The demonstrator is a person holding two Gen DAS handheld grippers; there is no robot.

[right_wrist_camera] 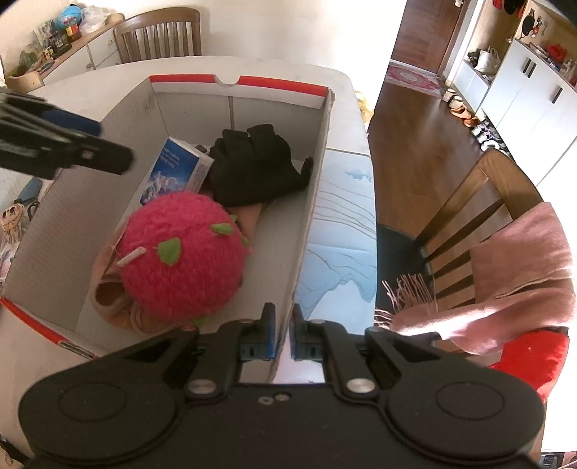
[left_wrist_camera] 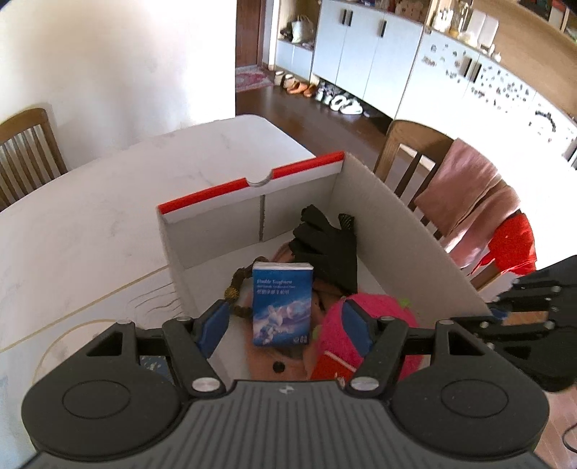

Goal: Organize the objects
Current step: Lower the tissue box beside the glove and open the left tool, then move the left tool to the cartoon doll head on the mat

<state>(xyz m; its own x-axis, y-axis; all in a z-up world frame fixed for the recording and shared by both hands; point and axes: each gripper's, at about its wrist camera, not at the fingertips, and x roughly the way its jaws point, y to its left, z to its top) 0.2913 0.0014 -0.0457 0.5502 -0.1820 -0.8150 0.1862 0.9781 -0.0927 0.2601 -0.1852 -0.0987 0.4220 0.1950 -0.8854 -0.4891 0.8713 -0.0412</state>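
Observation:
A white cardboard box with a red rim (left_wrist_camera: 252, 184) (right_wrist_camera: 230, 81) stands on the table. Inside lie a blue tissue pack (left_wrist_camera: 281, 303) (right_wrist_camera: 176, 169), black gloves (left_wrist_camera: 324, 249) (right_wrist_camera: 252, 162), a pink knitted strawberry hat (left_wrist_camera: 389, 310) (right_wrist_camera: 180, 259), a string of brown beads (left_wrist_camera: 238, 288) and a tan cloth item (right_wrist_camera: 108, 292). My left gripper (left_wrist_camera: 285, 321) is open above the box, just over the tissue pack, holding nothing. My right gripper (right_wrist_camera: 283, 332) is shut on the box's right wall (right_wrist_camera: 306, 223), pads on either side of it.
The box sits on a white table (left_wrist_camera: 90, 216) with a light blue printed mat (right_wrist_camera: 342, 234). A wooden chair with a pink scarf (left_wrist_camera: 465, 187) (right_wrist_camera: 523, 259) and a red item stands to the right. Another chair (right_wrist_camera: 158, 34) is at the far side.

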